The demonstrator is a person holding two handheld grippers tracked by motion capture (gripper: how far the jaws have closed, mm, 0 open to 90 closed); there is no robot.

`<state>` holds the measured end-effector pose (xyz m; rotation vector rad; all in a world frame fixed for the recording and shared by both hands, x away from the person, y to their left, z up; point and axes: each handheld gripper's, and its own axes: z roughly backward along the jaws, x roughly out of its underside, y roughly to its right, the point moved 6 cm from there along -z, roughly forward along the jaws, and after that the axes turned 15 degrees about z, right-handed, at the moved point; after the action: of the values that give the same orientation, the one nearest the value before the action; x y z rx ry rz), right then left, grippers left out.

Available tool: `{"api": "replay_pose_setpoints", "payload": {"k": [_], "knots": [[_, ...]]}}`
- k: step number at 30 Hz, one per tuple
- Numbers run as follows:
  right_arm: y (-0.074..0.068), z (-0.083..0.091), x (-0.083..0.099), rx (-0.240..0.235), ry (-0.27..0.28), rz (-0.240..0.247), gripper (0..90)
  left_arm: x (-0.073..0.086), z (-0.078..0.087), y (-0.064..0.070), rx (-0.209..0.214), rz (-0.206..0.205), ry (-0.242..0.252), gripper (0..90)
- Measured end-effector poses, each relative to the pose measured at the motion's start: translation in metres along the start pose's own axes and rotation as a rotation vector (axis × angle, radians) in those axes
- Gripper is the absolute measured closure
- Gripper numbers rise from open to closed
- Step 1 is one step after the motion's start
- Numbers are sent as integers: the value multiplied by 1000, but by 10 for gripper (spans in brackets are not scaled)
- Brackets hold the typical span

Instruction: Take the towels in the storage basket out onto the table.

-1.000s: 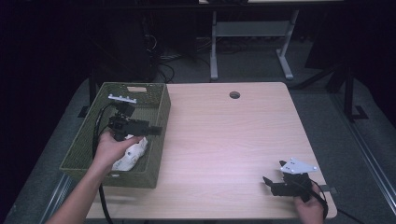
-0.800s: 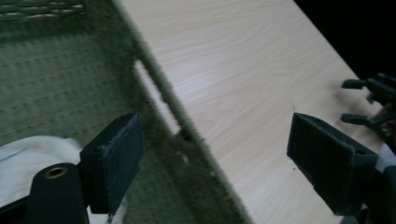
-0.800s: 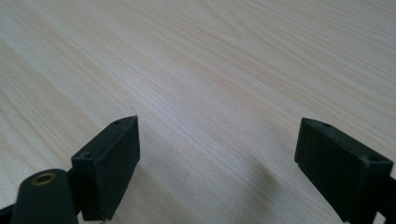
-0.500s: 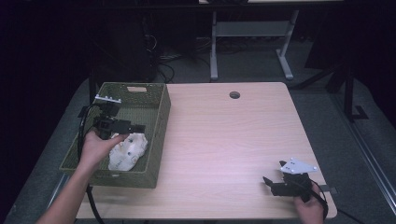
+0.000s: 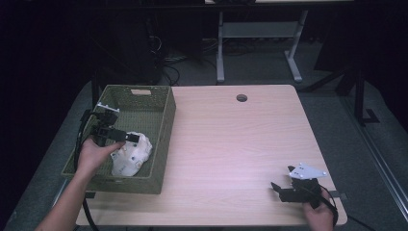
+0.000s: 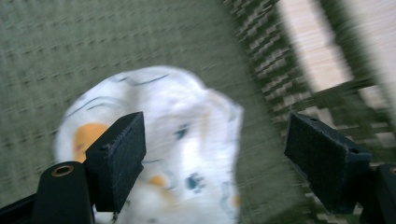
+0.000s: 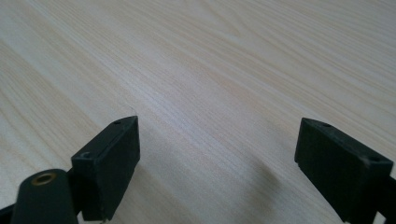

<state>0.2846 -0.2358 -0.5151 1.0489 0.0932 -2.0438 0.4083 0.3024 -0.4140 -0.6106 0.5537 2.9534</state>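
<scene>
Cloth [image 5: 131, 154], white with orange and blue prints, lies bunched on the floor of the green basket [image 5: 166, 125] at the tabletop's [image 5: 240, 144] left side. Left gripper [image 5: 130, 137] hangs just above it inside the basket, jaws spread wide and empty (the cloth sits below and between them, nearer the left jaw). Right gripper [image 5: 276, 188] rests near the tabletop's front right corner, jaws also wide, gripping nothing.

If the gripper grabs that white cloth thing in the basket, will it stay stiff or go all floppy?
Probably floppy: the white cloth lies crumpled in soft folds in the green basket. It looks light, so it should lift easily. It probably won't roll. The left gripper is open above it.
</scene>
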Motion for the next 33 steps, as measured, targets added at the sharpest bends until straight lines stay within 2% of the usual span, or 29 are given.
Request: {"api": "replay_pose_setpoints", "payload": {"k": [3, 7, 11, 16, 20, 27, 30, 32, 33], "knots": [[0, 0, 0, 0, 1, -2, 137, 2, -8, -9, -31, 15, -33, 199], [1, 0, 1, 0, 0, 0, 137, 5, -16, -14, -99, 0, -56, 202], [0, 0, 1, -1, 1, 3, 137, 3, -22, -18, -134, -2, -69, 210], [0, 1, 1, -1, 2, -3, 137, 2, -30, -26, -180, 12, -118, 224], [0, 0, 1, -1, 0, 0, 137, 3, -38, -29, -231, -2, -159, 248], [0, 1, 1, -1, 1, -4, 137, 7, -54, -32, -265, -20, -238, 263], [0, 1, 1, -1, 2, -4, 137, 9, -58, -31, -286, -26, -247, 267], [0, 1, 1, -1, 0, -7, 137, 10, -59, -33, -307, -15, -268, 296], [0, 1, 1, -1, 1, -6, 137, 10, -60, -34, -311, -29, -283, 335]]}}
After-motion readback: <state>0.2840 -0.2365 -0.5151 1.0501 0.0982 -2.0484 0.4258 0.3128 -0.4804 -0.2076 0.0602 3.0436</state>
